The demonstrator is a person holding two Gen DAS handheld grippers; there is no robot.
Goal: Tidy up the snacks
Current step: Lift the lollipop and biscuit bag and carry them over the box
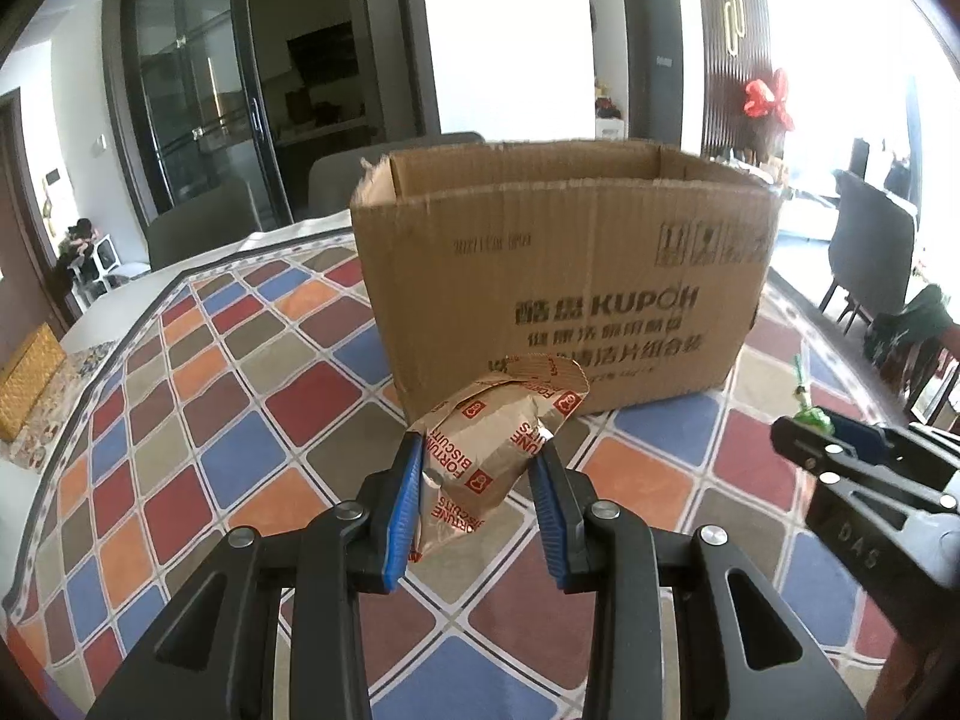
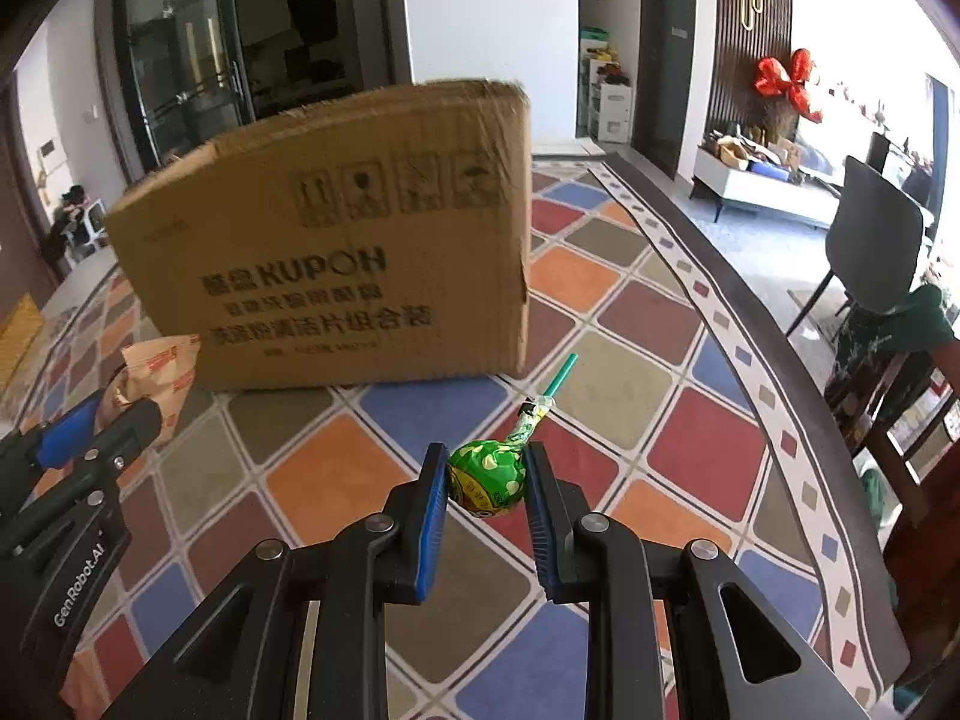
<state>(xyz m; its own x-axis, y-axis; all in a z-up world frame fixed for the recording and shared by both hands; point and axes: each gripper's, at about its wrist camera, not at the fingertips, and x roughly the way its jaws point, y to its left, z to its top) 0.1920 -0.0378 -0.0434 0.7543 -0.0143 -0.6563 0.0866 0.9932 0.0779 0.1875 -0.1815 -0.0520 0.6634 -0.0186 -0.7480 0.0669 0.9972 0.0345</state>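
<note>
An open brown cardboard box [image 1: 558,276] stands on the table with the patchwork cloth [image 1: 240,396]; it also shows in the right wrist view [image 2: 336,252]. My left gripper [image 1: 480,462] is shut on a brown Fortune Biscuits packet [image 1: 498,450], held just in front of the box's near wall. My right gripper [image 2: 486,474] is shut on a green-wrapped lollipop [image 2: 486,477] whose green stick points toward the box's right corner. The right gripper [image 1: 804,432] appears at the right edge of the left view, and the left gripper [image 2: 102,426] with the packet [image 2: 162,378] at the left of the right view.
Grey chairs [image 1: 204,228] stand behind the table and another [image 2: 870,252] to the right. The table's edge [image 2: 750,336] curves along the right. A woven yellow item [image 1: 27,384] lies at the far left. Glass doors and a dark cabinet are beyond.
</note>
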